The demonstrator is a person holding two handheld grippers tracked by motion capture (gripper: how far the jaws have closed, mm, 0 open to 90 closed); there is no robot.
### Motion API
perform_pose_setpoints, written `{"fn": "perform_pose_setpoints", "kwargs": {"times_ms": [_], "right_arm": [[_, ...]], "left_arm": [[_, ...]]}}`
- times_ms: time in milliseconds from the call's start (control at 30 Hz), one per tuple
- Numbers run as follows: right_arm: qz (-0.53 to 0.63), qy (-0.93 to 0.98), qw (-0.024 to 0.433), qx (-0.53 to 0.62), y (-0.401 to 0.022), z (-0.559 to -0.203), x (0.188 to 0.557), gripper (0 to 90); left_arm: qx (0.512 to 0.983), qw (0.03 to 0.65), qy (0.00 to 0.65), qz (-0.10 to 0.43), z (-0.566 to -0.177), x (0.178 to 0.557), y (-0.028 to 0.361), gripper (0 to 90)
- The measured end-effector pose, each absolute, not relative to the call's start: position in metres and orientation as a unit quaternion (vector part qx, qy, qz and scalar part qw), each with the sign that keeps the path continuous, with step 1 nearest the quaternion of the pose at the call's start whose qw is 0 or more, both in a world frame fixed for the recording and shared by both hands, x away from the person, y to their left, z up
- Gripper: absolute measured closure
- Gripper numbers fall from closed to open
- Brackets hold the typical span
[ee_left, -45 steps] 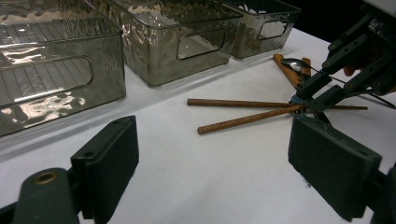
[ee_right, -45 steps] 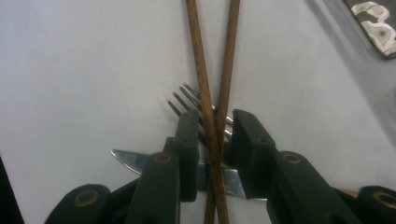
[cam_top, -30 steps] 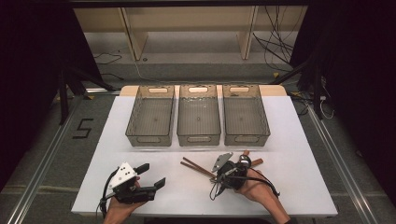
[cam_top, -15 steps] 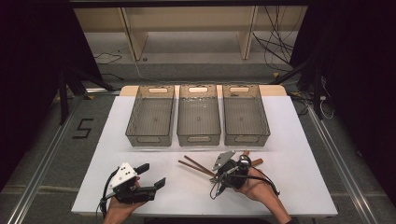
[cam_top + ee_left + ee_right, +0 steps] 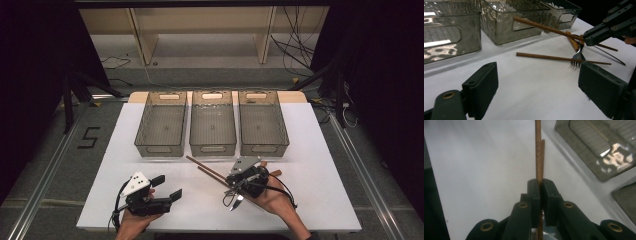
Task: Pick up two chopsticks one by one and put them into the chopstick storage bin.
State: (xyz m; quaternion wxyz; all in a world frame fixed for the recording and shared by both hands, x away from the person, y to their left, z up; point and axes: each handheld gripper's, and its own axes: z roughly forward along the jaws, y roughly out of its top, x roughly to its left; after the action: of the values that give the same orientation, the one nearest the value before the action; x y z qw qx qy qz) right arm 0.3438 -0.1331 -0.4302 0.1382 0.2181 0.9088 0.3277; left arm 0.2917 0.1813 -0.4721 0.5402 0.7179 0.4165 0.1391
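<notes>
Beside the chopstick (image 5: 207, 166), three bins (image 5: 212, 123)

Left gripper (image 5: 162, 196): black body, grey three-cornered plate with dark dots, lower left of high view | Right gripper (image 5: 231, 192): black body, grey plate, black cable looping at lower centre | Jaws: flat matt black pads on linked arms with brass-coloured rivets | Forearms bare at bottom edge

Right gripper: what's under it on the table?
Under the right gripper, which is shut on one chopstick, lie a second chopstick and a fork. The fork's handle and other wooden pieces are hidden behind the jaws.
</notes>
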Motion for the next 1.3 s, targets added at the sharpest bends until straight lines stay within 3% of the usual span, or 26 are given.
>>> {"fn": "perform_pose_setpoints", "kwargs": {"times_ms": [567,767,900,1300], "right_arm": [[0.413,0.866,0.147,0.239,-0.124,-0.418,0.338,85.6],[0.431,0.858,0.15,0.236,-0.119,-0.418,0.334,85.6],[0.438,0.855,0.152,0.233,-0.117,-0.418,0.333,85.6],[0.443,0.852,0.157,0.231,-0.113,-0.42,0.331,85.6]], "left_arm": [[0.691,0.57,0.443,0.05,-0.444,0.328,0.139,17.1],[0.67,0.584,0.458,0.021,-0.436,0.339,0.129,21.9],[0.655,0.589,0.473,-0.013,-0.438,0.346,0.123,29.0],[0.637,0.595,0.483,-0.079,-0.445,0.352,0.113,65.1]]}}
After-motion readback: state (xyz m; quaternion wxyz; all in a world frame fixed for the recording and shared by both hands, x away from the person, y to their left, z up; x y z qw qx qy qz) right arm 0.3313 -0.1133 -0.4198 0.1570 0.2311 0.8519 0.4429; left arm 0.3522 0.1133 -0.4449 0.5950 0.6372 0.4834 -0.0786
